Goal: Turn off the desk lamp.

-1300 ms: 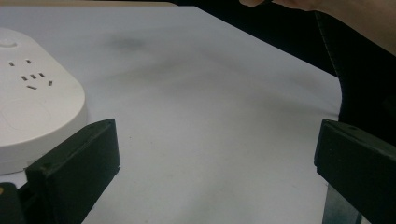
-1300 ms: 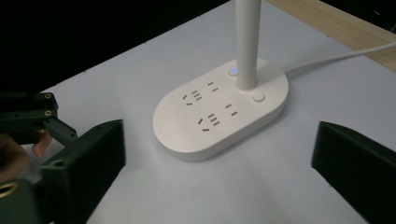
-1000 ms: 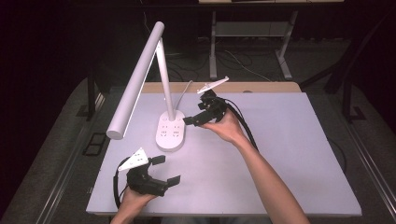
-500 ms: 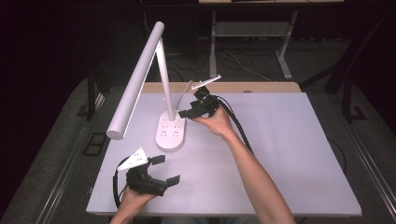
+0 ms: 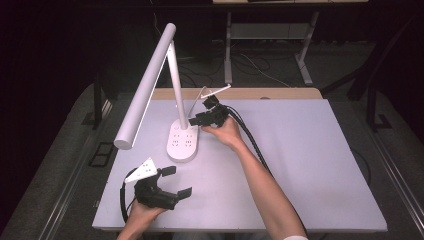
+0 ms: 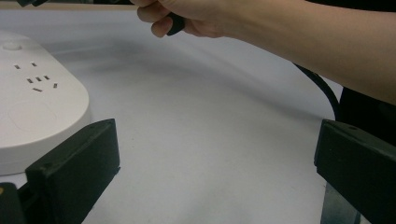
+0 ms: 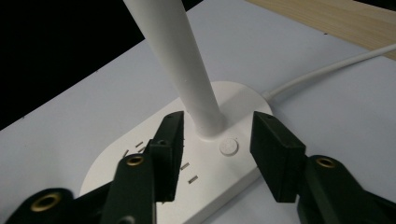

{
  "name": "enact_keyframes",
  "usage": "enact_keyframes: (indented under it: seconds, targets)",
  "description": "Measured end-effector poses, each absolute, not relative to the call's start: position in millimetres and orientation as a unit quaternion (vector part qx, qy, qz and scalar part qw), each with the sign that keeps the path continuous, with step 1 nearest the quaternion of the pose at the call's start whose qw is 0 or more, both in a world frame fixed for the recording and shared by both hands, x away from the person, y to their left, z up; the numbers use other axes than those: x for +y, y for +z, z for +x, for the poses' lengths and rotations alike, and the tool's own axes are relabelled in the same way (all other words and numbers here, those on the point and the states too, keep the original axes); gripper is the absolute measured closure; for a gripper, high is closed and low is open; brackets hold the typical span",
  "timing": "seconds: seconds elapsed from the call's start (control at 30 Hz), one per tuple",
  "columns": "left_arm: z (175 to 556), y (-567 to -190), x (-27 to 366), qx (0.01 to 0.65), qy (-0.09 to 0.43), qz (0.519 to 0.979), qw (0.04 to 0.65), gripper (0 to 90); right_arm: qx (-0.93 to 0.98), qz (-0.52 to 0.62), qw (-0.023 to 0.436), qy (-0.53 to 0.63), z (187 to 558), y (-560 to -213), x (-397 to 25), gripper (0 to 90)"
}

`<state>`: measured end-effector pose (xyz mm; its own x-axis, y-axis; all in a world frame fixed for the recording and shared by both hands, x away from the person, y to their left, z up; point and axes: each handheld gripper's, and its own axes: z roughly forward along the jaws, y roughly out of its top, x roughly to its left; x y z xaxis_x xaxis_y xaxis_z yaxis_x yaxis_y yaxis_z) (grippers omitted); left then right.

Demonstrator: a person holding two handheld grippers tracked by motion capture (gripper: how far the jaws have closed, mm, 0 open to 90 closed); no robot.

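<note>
My right gripper [image 7: 217,149] hangs open over the lamp base [image 7: 187,172], jaws astride the button [image 7: 229,146] just beside the stem [image 7: 187,65], so I judge it is lined up to press that switch. My left gripper [image 5: 172,182], jaws wide and holding nothing, waits near the base's front, out of the way.

We see a white desk lamp [image 5: 170,90] at centre left of the high view, its white base [image 7: 187,177] dotted with small dark socket slots, on a pale lavender-grey table [image 5: 300,165] (tan wood strip behind); both grippers black.
</note>
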<state>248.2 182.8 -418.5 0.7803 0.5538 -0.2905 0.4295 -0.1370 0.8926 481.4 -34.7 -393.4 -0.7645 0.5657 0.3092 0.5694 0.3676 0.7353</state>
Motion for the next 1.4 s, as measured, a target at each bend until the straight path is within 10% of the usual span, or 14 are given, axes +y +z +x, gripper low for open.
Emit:
enact_keyframes:
  seconds: [0.4, 1.4]
  targets:
    - [248.3, -418.4, 183.9, 0.330, 0.056, 0.749, 0.572, 0.0, -0.826, -0.343, 0.000, -0.446, 488.9, -405.9, -25.3, 89.0]
    - [248.6, -418.4, 183.9, 0.329, 0.055, 0.749, 0.572, 0.0, -0.820, -0.368, 0.007, -0.438, 493.4, -431.4, -16.5, 90.0]
